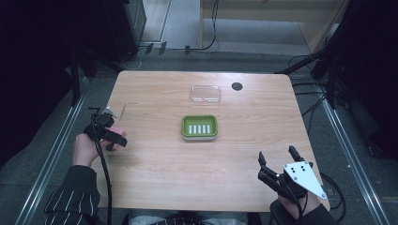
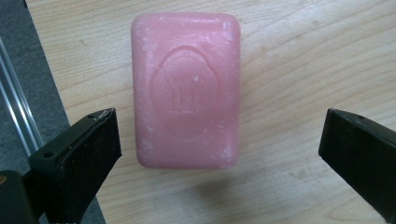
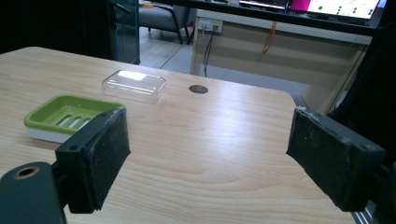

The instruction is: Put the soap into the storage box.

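Note:
A pink bar of soap (image 2: 187, 93) with an embossed oval stamp lies flat on the wooden table, near its left edge. My left gripper (image 2: 219, 144) hangs open right above it, one jaw on each side, touching nothing. In the high view the left gripper (image 1: 111, 133) points down at the table's left edge. A green soap dish (image 1: 199, 126) with a white slotted insert sits mid-table. My right gripper (image 1: 277, 159) is open and empty near the front right corner, facing the dish (image 3: 60, 114).
A clear plastic lid (image 1: 205, 93) lies behind the dish, also seen as the lid (image 3: 134, 85) in the right gripper view. A round black cable hole (image 1: 237, 86) is at the back right. Grey floor and a metal rail (image 2: 18, 107) border the table's left edge.

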